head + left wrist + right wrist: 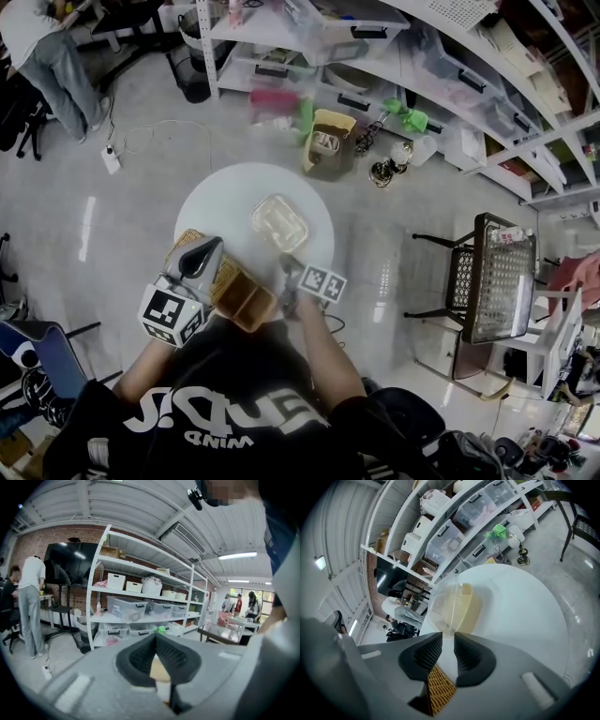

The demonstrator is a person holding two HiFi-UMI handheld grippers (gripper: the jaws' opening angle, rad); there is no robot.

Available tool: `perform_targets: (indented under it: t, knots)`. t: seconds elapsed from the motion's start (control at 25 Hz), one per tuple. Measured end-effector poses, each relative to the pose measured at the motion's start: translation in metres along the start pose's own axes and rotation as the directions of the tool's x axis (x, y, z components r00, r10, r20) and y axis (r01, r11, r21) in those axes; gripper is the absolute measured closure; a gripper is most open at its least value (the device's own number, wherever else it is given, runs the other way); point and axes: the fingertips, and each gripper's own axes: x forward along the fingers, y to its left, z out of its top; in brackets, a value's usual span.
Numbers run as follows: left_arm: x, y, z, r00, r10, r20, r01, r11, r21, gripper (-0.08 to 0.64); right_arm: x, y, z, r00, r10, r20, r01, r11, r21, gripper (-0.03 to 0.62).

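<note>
A woven tan basket [239, 295] with brown inner walls lies at the near edge of the round white table [216, 202]. My left gripper [210, 246] lies over the basket's left part. In the left gripper view its jaws [156, 639] meet at the tips, with a tan piece [159, 670] showing in the gap behind them. My right gripper [289, 281] is at the basket's right rim. Its jaws [448, 637] stand nearly together with woven basket wall [438, 686] between them. A clear lidded plastic container [279, 222] [450, 606] sits mid-table, just beyond the right gripper's tips.
White shelving [375, 56] with plastic bins runs along the far side. A yellow bag [328, 141] and small items stand on the floor before it. A black wire chair [492, 277] is at the right. A person [47, 56] stands at the far left near a power strip [111, 159].
</note>
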Motion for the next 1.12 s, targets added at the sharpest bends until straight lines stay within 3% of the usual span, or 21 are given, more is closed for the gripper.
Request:
perform_targets:
  t: [0.72,1.12]
  knots:
    - [-0.015,-0.004,-0.005,1.0,-0.006,0.017,0.007,0.999,-0.038,0.558,-0.028,0.045,0.015,0.99,0.102,0.095,-0.09,0.988,-0.126,0.554]
    - [-0.026,-0.006,-0.002,1.0,-0.01,0.028,0.011,0.999,-0.036,0.558,-0.062,0.094,0.05,0.961,0.174,0.216,-0.121,0.964,-0.239,0.556]
